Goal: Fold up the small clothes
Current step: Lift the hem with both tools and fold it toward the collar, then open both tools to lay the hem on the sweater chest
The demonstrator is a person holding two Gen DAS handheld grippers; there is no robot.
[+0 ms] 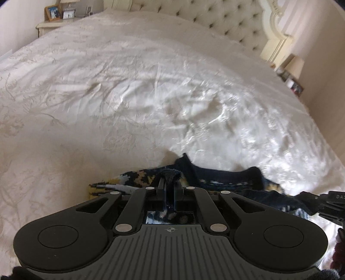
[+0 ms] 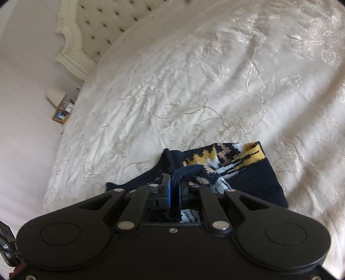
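Left wrist view: your left claw (image 1: 170, 178) is closed on a bunched fold of the dark navy knit garment (image 1: 226, 178), its two fingers nearly together with fabric pinched between them. The garment lies on the bed (image 1: 151, 97) directly ahead of the claw, spread to either side; a yellow, white and navy zigzag pattern shows at its left part, plain navy at its right. Part of your other gripper enters at the right edge, touching the same garment. The bed carries a cream embroidered bedspread, creased and glossy. A tufted headboard (image 1: 226, 19) closes the far end. A nightstand (image 1: 54, 23) at upper left holds a framed photo (image 1: 52, 13) and a small clock (image 1: 68, 14).

Right wrist view: your right claw (image 2: 175, 183) is likewise closed on the garment (image 2: 248, 178), gripping a rolled navy edge flecked with glitter thread between its blue-padded fingers (image 2: 167, 189). The patterned band runs up and right from the claw to a yellow-ribbed edge; a plain navy panel lies to the right of it, flat on the bed (image 2: 194, 75). The headboard (image 2: 103, 23) stands at upper left. Beside the bed, a lamp shade (image 2: 56, 95) and a framed photo (image 2: 61, 116) are visible.
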